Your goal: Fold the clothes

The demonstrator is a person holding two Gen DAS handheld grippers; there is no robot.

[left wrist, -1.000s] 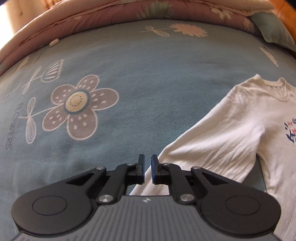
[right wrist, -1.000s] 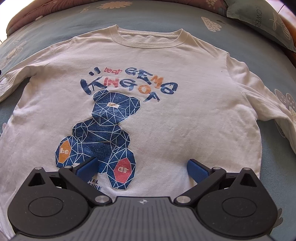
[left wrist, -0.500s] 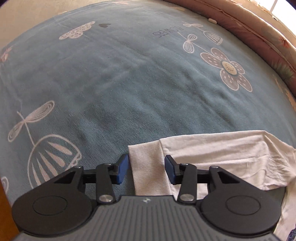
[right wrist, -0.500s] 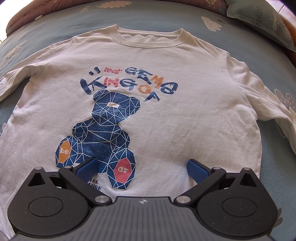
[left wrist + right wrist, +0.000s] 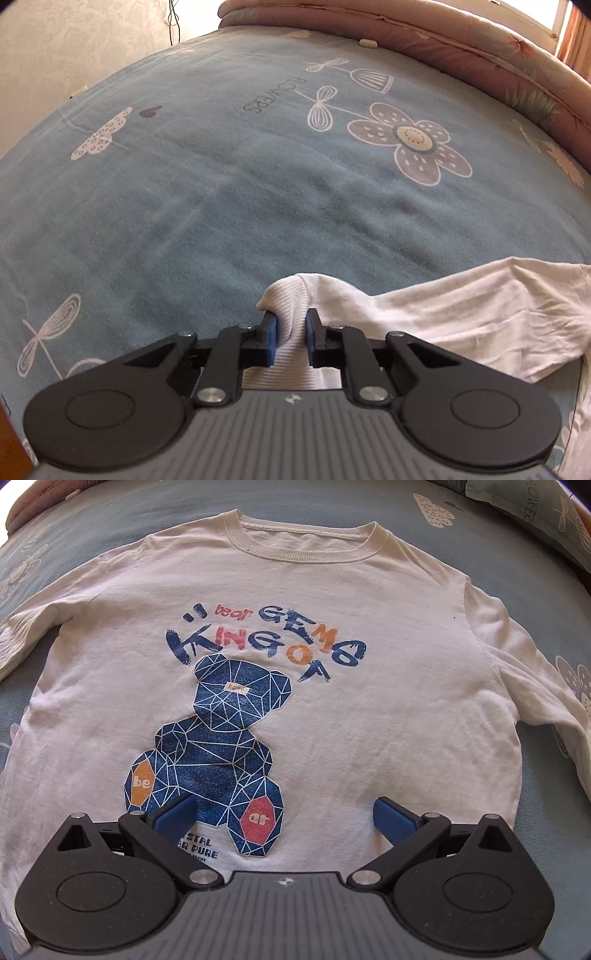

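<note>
left gripper (image 5: 290, 334): jaws have just been closing and now pinch the ribbed cuff (image 5: 286, 297), which bunches up between the blue pads
sleeve (image 5: 443, 306): runs from the cuff off to the right, wrinkled, lying on the bedsheet (image 5: 221, 206)
right gripper (image 5: 282, 814): jaws spread wide, nothing between them, poised over the lower front of the shirt (image 5: 388, 635)
shirt: white, long-sleeved, spread flat face up on the blue sheet, collar at the far end
bear print (image 5: 221, 738): blue, just beyond the right gripper's left finger
quilt (image 5: 461, 48): pinkish, along the far edge of the bed
</note>
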